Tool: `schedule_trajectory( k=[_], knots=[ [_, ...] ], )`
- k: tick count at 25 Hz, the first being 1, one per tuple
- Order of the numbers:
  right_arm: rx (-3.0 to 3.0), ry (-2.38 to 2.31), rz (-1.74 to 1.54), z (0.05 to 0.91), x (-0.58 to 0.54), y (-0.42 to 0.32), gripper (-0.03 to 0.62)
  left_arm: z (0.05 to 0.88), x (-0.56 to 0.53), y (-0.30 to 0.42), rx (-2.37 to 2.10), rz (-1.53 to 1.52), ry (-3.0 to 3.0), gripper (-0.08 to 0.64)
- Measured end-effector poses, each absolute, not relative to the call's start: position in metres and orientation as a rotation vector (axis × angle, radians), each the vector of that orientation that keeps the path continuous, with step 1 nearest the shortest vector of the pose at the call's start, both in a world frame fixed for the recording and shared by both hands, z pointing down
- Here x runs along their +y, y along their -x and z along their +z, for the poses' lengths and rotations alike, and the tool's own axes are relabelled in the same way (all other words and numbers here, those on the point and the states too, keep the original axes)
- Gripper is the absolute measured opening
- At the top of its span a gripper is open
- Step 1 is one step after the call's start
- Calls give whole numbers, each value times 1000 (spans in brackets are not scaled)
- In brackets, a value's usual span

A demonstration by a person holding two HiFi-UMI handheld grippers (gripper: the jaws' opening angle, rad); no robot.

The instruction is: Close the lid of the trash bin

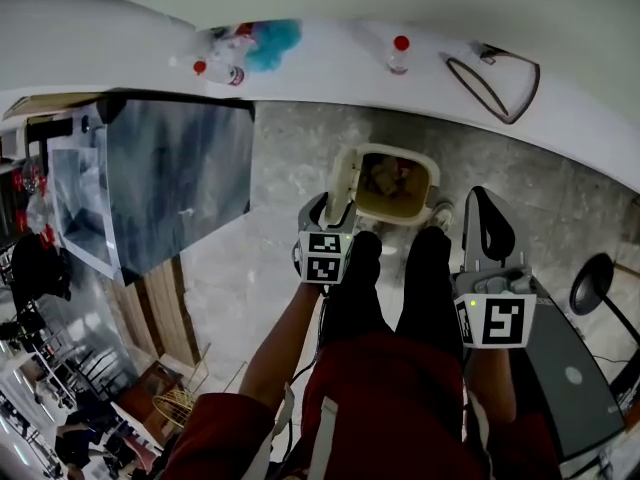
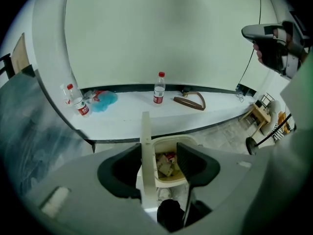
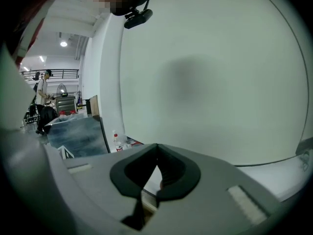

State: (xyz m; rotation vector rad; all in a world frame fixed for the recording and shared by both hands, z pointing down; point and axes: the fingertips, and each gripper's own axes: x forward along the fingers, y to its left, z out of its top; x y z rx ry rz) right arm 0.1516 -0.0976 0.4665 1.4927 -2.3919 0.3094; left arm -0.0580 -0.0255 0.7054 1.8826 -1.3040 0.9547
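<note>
Grey speckled floor (image 1: 250, 288) down below, white curved worktop (image 1: 330, 78) along the far side with a couple of bottles (image 1: 399, 54) on it. Got the trash bin (image 1: 432, 180) parked on the floor on the near side of that worktop, rubbish (image 1: 385, 180) inside, lid (image 1: 343, 178) standing upright at its left edge, so not closed yet. Left gripper (image 2: 159, 150) with jaws apart, straddling the lid's edge, not squeezing it. Right gripper (image 3: 157, 148) off to the right, jaws together, holding nothing.
</note>
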Motion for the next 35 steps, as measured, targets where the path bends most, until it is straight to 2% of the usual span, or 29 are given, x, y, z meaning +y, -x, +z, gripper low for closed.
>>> schedule_trajectory(
  k=[7,15,35],
  knots=[
    [-2376,-1519,328,470,-99,-174,0,704,-21,33,-1261,971,-1897,235],
    [-2333,-1562,375,488,-88,-206,0,716,-7,-35,-1102,1010,-1982,235],
    [-2212,-1570,565,584,-65,-273,0,810,21,-149,-752,1165,-2030,235]
  ],
)
